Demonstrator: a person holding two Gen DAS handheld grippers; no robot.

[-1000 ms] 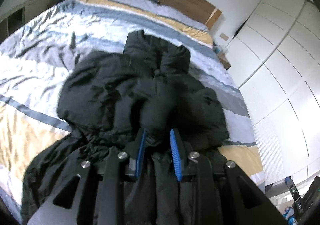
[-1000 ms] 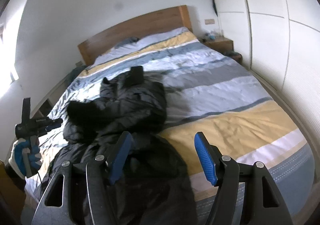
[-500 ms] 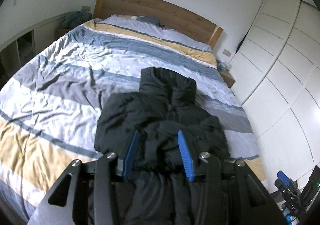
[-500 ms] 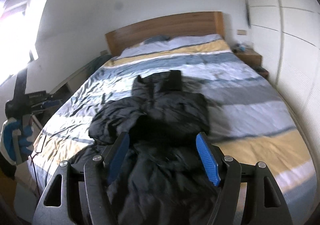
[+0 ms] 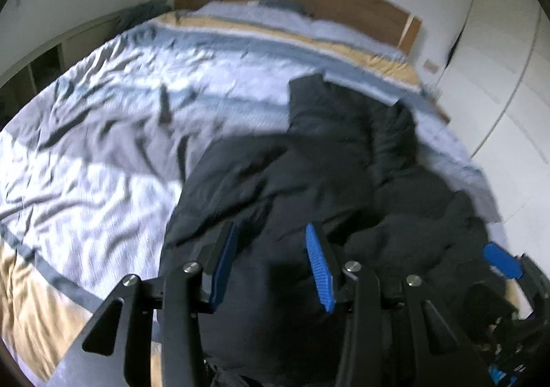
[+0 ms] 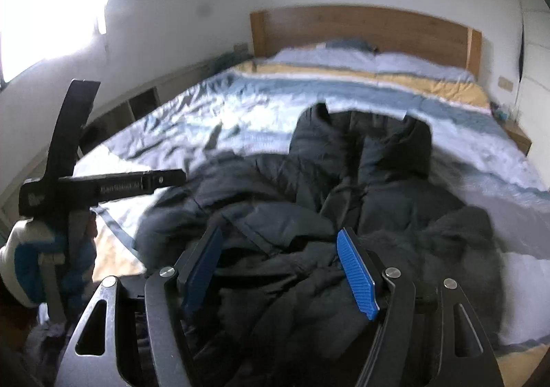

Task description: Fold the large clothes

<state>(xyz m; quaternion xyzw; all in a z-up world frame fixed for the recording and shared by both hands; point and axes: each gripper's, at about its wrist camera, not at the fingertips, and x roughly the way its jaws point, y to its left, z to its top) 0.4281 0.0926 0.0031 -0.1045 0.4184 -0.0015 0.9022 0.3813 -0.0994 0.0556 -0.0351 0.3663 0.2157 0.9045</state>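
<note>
2 claws over black jacket (image 6: 309,215) on bed (image 5: 103,146).
Left claw (image 5: 273,265), right claw (image 6: 280,271) wide, empty; slick padding risks slipping, fold springs apart.

R hand-held gripper (image 6: 280,266) is hovering w/ blue pads apart over a crumpled black puffer jacket (image 6: 343,194) lying on the striped bed (image 6: 240,108). L hand-held gripper (image 6: 103,185) is showing at left, in a gloved hand (image 6: 41,266).
</note>
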